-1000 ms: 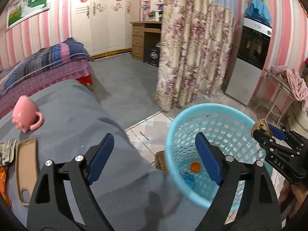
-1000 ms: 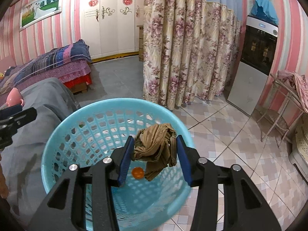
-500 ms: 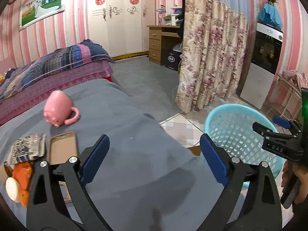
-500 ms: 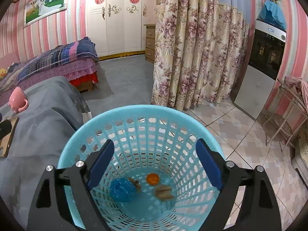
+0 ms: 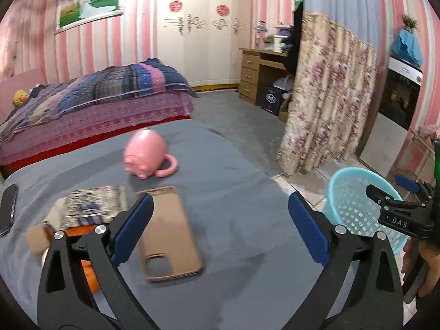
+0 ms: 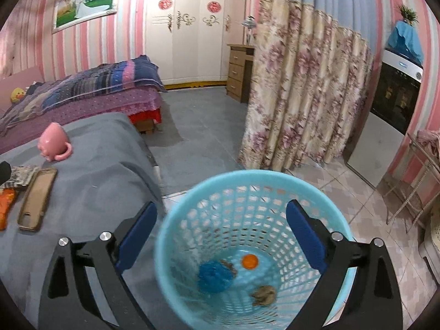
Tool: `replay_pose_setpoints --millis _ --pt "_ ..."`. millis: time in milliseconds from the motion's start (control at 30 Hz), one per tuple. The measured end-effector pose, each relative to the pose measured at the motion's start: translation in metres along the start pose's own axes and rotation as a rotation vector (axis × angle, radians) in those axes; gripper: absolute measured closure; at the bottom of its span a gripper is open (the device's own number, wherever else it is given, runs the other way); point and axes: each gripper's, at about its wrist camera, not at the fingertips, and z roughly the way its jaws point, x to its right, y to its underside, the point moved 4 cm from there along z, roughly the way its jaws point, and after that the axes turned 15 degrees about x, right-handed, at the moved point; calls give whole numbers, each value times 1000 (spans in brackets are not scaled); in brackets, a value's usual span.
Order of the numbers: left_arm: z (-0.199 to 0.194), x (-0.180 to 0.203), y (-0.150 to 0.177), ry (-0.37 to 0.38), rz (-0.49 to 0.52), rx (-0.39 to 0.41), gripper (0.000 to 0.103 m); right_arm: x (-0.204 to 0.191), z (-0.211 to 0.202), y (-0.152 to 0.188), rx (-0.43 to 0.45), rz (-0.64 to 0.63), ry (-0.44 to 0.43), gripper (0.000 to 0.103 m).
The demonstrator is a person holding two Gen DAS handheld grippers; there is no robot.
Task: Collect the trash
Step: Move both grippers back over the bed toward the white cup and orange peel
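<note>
Your left gripper (image 5: 220, 225) hangs over the grey cloth-covered table (image 5: 233, 181), jaws opening, nothing between them, the tan phone case (image 5: 170, 233) lying below. Your right gripper (image 6: 221, 232) hangs over the light-blue plastic mesh basket (image 6: 192, 192), jaws opening and empty; the crumpled brown scrap (image 6: 264, 294) lies on the basket's bottom beside a blue wad (image 6: 214, 276) and an orange cap (image 6: 249, 261)
</note>
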Motion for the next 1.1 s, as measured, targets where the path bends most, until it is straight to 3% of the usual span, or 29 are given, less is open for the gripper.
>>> replay_pose_setpoints --millis 167,567,900,1100 --pt "-20 -43 -1 -63 -32 5 6 -39 -10 -8 16 -20 -60 4" --pt "-63 -156 12 -240 -56 -2 6 -144 -30 -15 56 -42 -242 4" --pt "-77 -222 34 -355 -42 -16 6 -208 -34 -12 103 -107 -340 4" --pt "-87 -252 47 -399 -72 4 6 -234 -30 0 29 -138 -361 4"
